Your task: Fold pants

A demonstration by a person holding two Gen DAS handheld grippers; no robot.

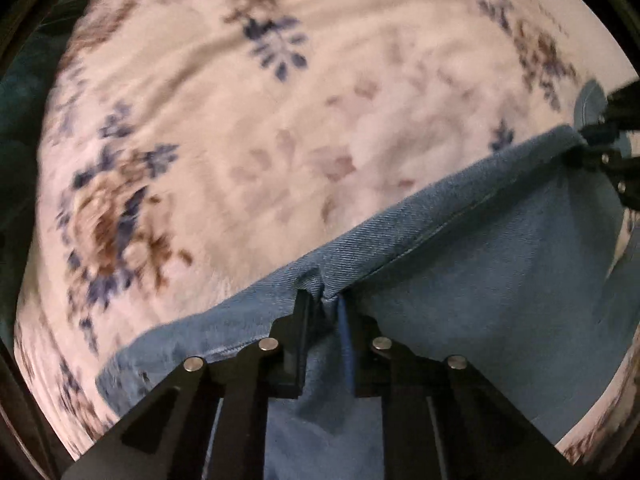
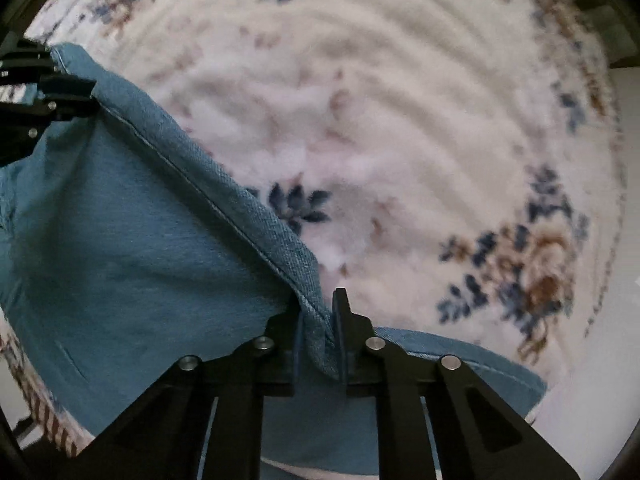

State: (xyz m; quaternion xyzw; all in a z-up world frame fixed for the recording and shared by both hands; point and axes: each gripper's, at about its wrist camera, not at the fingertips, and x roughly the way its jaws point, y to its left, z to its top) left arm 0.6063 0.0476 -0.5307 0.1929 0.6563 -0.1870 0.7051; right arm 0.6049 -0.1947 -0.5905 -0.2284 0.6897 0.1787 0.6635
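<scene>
both tongs, left (image 1: pixel 326 306) and right (image 2: pixel 318 312), clamped tight on pants (image 1: pixel 500 280) hem edge

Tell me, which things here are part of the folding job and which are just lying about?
Part of the job:
- blue pants
- left hand-held gripper, shut on the pants' hem
- right hand-held gripper, shut on the same hem further along

Just there:
- floral blanket underneath; it only serves as the surface

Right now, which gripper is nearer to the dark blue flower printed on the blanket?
Right. The right gripper pinches the pants hem beside the flower; the left gripper is farther along the hem.
</scene>
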